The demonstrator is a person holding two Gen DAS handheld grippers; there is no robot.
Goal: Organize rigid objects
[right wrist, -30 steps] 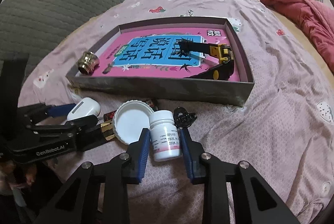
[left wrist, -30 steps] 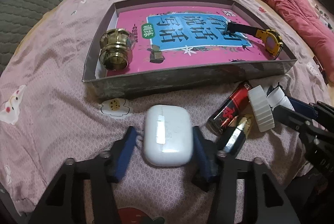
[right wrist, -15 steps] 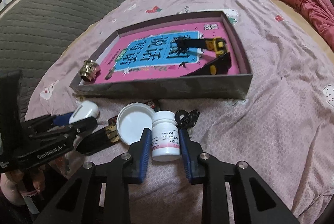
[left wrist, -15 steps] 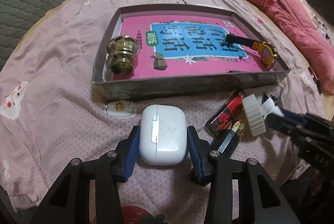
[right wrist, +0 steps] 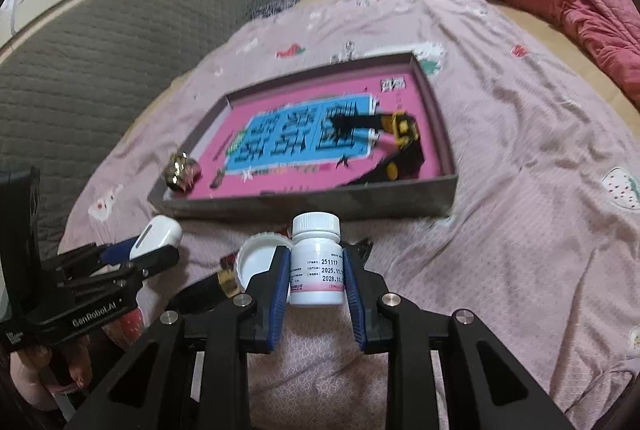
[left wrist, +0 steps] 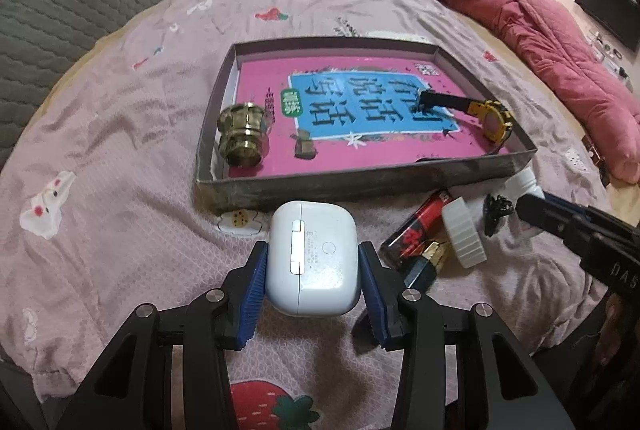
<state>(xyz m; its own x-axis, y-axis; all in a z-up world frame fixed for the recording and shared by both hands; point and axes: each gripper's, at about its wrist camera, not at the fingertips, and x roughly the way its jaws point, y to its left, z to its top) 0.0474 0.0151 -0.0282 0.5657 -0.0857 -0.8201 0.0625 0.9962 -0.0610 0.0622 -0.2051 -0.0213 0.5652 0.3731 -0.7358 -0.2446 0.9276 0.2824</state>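
Earbud case (left wrist: 312, 256) sits clamped between the blue pads of the left gripper (left wrist: 312, 270), held across its two flat sides above the bed (left wrist: 120, 189), just short of the box's (left wrist: 360, 185) near wall. Its shell looks smooth, hard and light, so the grip probably needs little force, but glossy plastic could slip; holding it at mid-body, as now, seems safest, clear of the hinge line.

Pill bottle (right wrist: 316, 264) stands upright in the right gripper (right wrist: 316, 282), pads pressed on its labelled waist, cap free above. It reads as stiff and light; the round wall may twist in the pads, so a hold low on the label looks sound.

On the bed before the box's near wall lie a loose white lid (left wrist: 464, 234), a red-and-black cylinder (left wrist: 416, 230) and a small black clip (left wrist: 496, 211). Inside the box, a brass knob (left wrist: 242, 139) rests near the left wall and a yellow watch (left wrist: 492, 117) by the right wall.
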